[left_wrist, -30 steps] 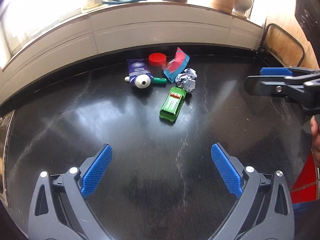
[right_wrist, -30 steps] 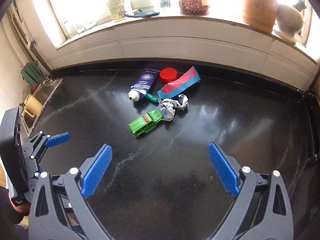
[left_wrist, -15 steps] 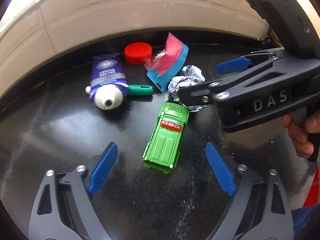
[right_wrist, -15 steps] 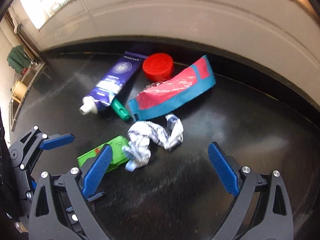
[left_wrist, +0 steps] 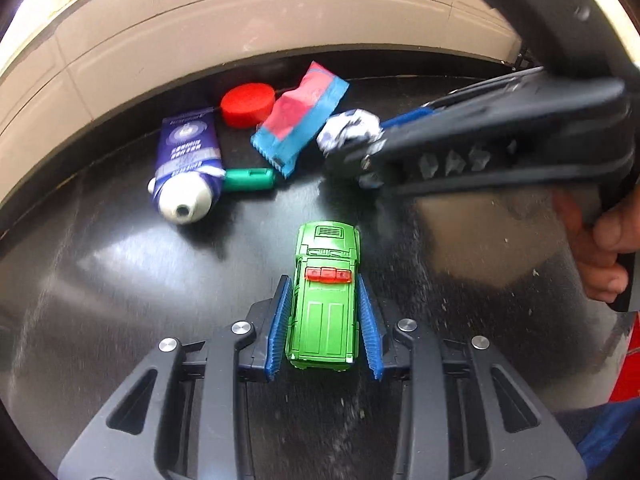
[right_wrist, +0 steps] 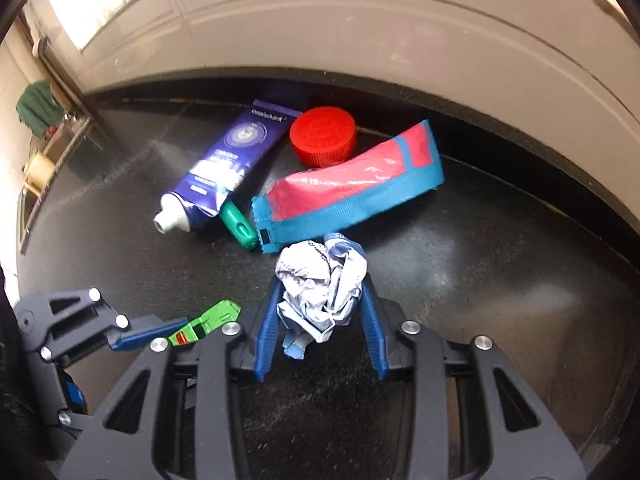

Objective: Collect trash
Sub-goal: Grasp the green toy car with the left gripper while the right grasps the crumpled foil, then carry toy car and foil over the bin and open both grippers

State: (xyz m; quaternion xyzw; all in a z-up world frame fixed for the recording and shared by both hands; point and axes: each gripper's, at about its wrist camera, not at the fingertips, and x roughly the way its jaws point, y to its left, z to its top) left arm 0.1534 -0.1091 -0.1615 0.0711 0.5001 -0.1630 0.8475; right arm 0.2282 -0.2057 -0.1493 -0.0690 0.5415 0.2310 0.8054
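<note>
Both hand-held grippers have dropped onto the pile. The left hand-held gripper (left_wrist: pixel 325 320), lower centre, is closing its pads around the green toy car (left_wrist: pixel 325 300). The right hand-held gripper (right_wrist: pixel 320 320) is closing on the crumpled paper (right_wrist: pixel 320 284), pinning it for lifting off the table (right_wrist: pixel 460 280).

My right tool (right_wrist: pixel 320 312) is closing on a crumpled paper wad (right_wrist: pixel 320 284) on the black worktop (right_wrist: pixel 480 280). Beyond lie a red-and-blue wrapper (right_wrist: pixel 352 188), red cap (right_wrist: pixel 323 135), blue tube (right_wrist: pixel 224 168) and green cap (right_wrist: pixel 239 227). At left, my left tool (right_wrist: pixel 160 330) flanks a green toy car (right_wrist: pixel 208 320).
</note>
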